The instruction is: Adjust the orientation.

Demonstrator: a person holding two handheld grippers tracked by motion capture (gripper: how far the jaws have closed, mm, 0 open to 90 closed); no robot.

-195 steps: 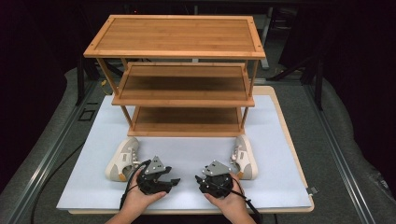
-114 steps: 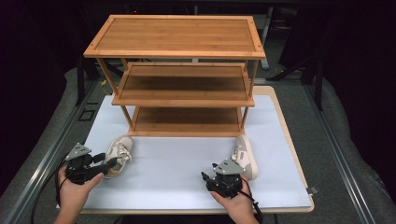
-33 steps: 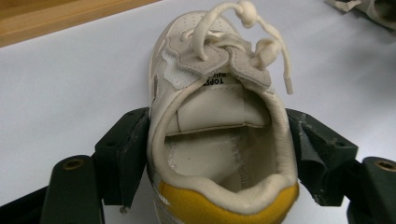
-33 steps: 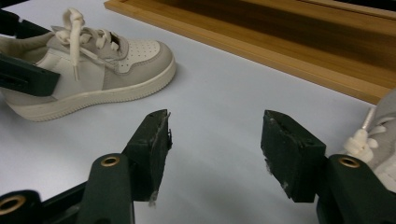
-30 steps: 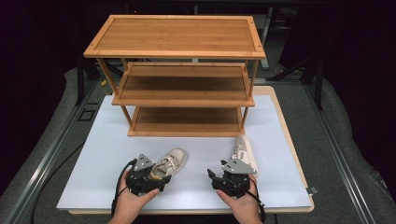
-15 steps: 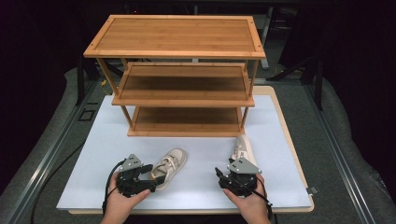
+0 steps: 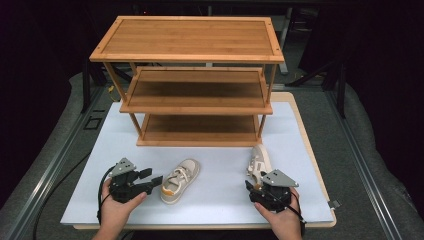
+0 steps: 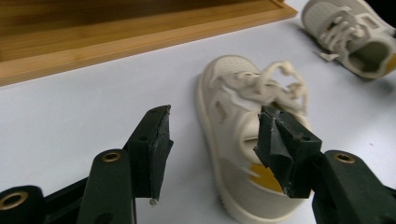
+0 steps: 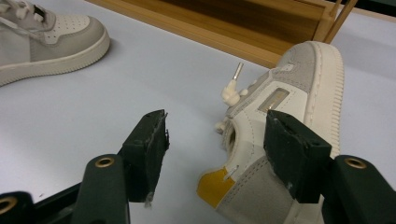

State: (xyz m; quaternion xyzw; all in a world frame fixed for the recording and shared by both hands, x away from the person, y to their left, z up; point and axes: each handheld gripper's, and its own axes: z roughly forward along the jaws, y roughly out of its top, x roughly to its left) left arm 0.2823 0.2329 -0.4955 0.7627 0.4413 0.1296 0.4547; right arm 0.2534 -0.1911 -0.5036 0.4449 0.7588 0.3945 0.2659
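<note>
A three-tier wooden shoe rack point(image 7: 192, 80) stands at the far side of the white table mat point(image 7: 90, 165), all its shelves bare, its open front turned toward the person, which suggests the shoes are meant to end up on it.

Two pale sneakers wait on the mat in front of it. The left shoe point(image 7: 179, 180) sits upright on its sole, toe angled toward the rack, heel nearest the person, so the heel opening is easy to reach. The right shoe point(image 7: 258, 162) lies tipped on its side, its sole turned away from the middle of the mat and its toe toward the rack's right leg.

The left gripper point(image 7: 150, 181) hovers just beside the left shoe's heel with its jaws spread wide and nothing between them; seen from the gripper, one jaw sits over the heel collar, the other out over bare mat. The right gripper point(image 7: 252, 186) is likewise wide open at the right shoe's heel, the heel partly between its jaws, apparently lined up for a grasp.
</note>
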